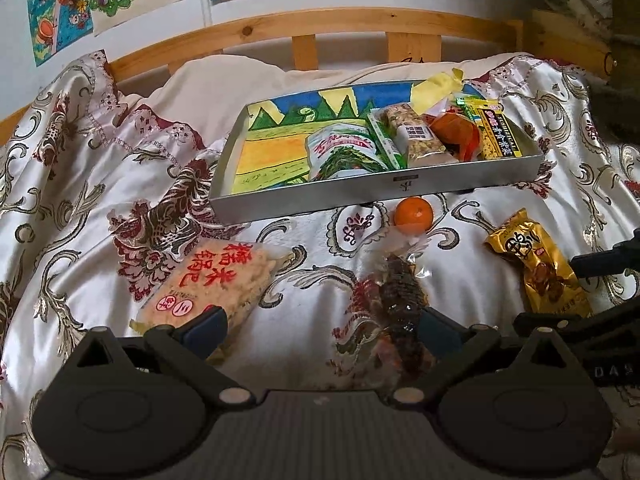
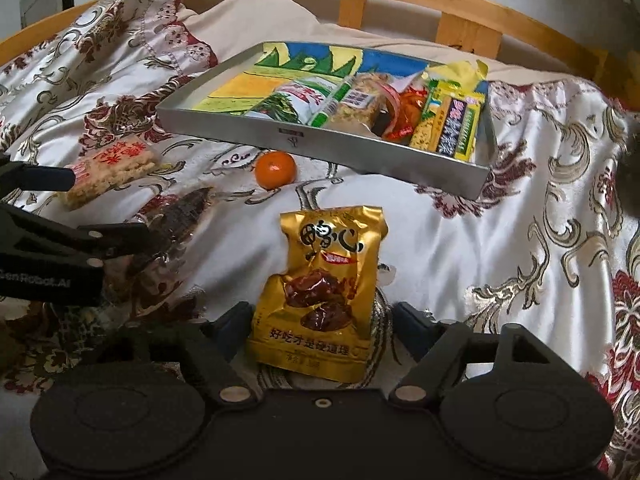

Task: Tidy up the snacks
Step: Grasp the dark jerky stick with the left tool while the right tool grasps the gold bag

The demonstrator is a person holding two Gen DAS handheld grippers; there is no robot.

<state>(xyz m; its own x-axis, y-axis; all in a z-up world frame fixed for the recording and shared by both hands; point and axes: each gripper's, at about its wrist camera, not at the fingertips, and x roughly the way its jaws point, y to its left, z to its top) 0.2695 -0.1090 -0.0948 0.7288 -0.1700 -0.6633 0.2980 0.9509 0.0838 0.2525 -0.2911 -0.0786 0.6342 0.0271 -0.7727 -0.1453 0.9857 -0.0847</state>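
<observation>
On the bedspread — gold snack packet (image 2: 320,300) lies between right gripper (image 2: 320,320) jaws, partly open, not visibly pinching | light, crinkly, slippery — grip mid-body | tray (image 2: 320,142) beyond.

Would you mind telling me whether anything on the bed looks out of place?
Four snacks lie outside the tray: a rice cracker pack, a dark clear-wrapped snack, a gold packet and an orange.
</observation>
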